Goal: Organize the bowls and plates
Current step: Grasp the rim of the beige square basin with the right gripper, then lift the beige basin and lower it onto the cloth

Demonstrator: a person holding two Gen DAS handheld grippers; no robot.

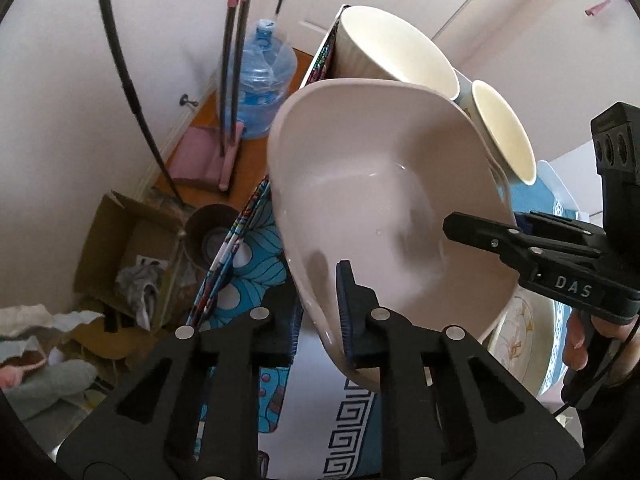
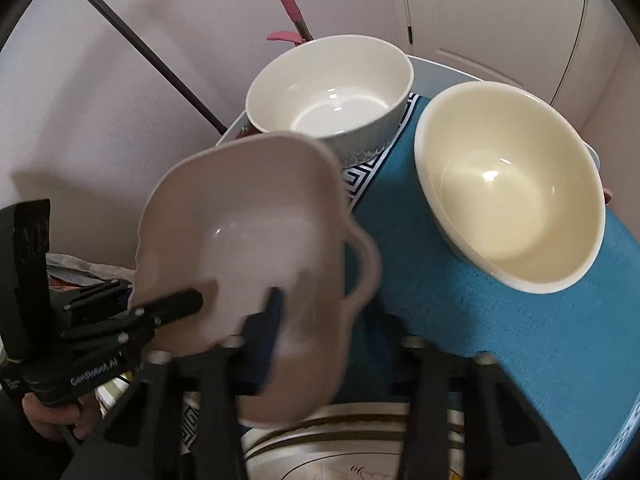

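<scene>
A pale pink handled dish is held in the air, tilted. My left gripper is shut on its near rim, one blue pad inside the dish. My right gripper grips the same dish at its rim; it shows from the side in the left wrist view. A white bowl and a cream bowl stand on the blue cloth. A patterned plate lies below the grippers.
The small table's white edge is near the wall and a door. On the floor to the left are a water jug, a pink dustpan set and a cardboard box.
</scene>
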